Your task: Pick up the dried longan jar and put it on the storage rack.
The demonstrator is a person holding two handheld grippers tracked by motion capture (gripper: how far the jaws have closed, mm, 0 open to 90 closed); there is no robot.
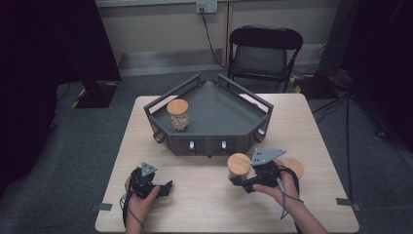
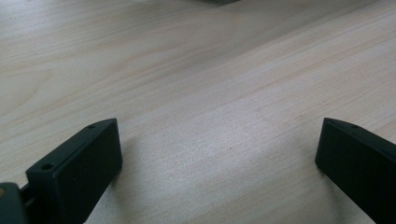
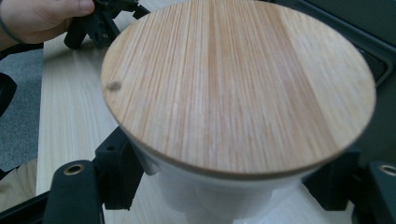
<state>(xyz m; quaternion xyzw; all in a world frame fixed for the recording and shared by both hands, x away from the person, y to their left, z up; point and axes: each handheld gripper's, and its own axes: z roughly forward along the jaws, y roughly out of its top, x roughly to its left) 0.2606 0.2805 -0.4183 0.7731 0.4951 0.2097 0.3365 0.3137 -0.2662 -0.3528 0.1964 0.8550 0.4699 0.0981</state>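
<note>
While clamped in the right gripper [image 1: 239, 178]: one clear round jar [image 3: 219, 198], smooth bamboo lid [image 3: 238, 84]; left gripper [image 2: 219, 158] wide open, empty.

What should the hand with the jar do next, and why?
Probably carry the jar up and over the tray rim. The right gripper is shut on it just in front of the tray, where a matching jar with a wooden lid already stands.
</note>
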